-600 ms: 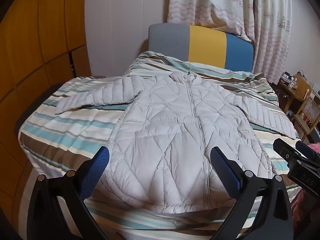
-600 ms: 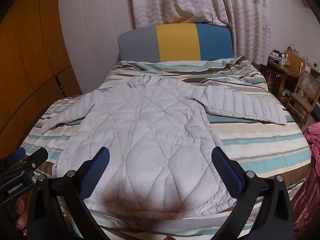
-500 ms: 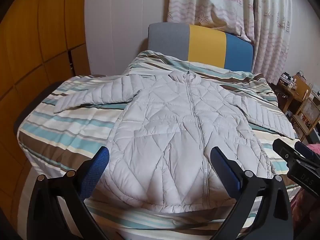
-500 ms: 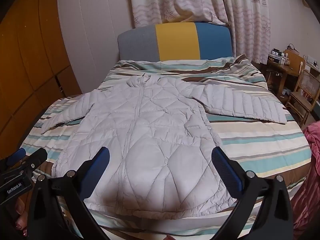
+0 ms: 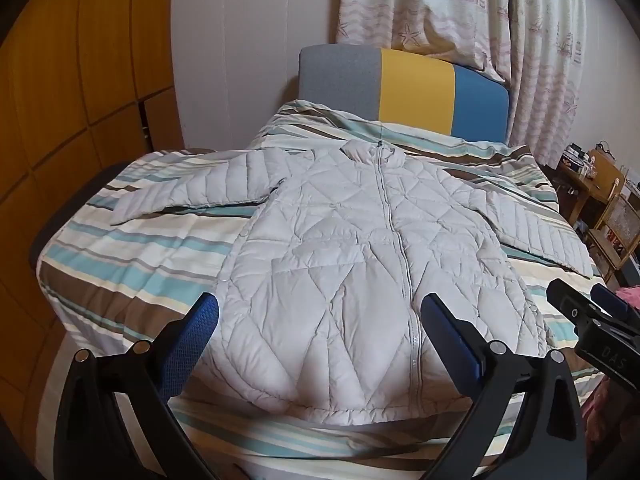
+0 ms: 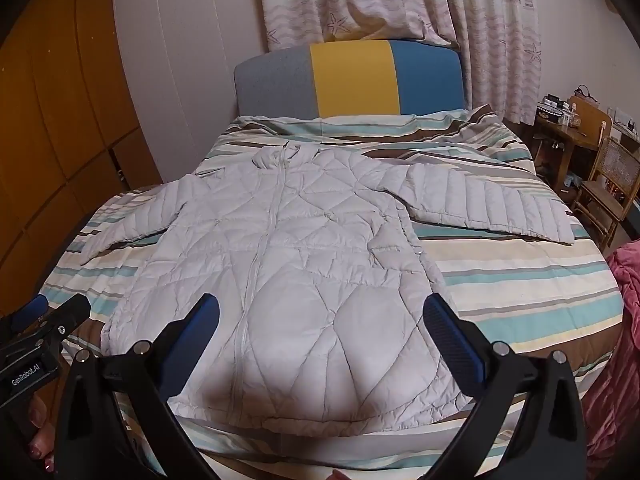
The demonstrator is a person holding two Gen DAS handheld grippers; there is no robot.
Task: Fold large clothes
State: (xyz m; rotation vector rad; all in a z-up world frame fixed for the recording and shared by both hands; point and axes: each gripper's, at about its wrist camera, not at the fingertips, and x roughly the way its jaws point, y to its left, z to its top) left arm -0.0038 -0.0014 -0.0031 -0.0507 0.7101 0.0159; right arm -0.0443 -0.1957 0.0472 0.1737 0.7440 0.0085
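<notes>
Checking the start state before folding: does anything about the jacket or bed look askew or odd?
Nothing stands out. The pale quilted jacket lies flat, zipped, sleeves spread, on the striped bedspread; only the bedspread is rumpled near the headboard.

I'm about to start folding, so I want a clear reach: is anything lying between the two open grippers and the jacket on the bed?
Nothing visible. The jacket lies flat, uncovered, with both sleeves spread, directly ahead of the left gripper and right gripper.

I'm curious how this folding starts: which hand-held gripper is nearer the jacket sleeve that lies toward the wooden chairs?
Right. The right hand-held gripper hovers over the hem on that sleeve's side; the left hand-held gripper hovers farther away, toward the other sleeve.
</notes>
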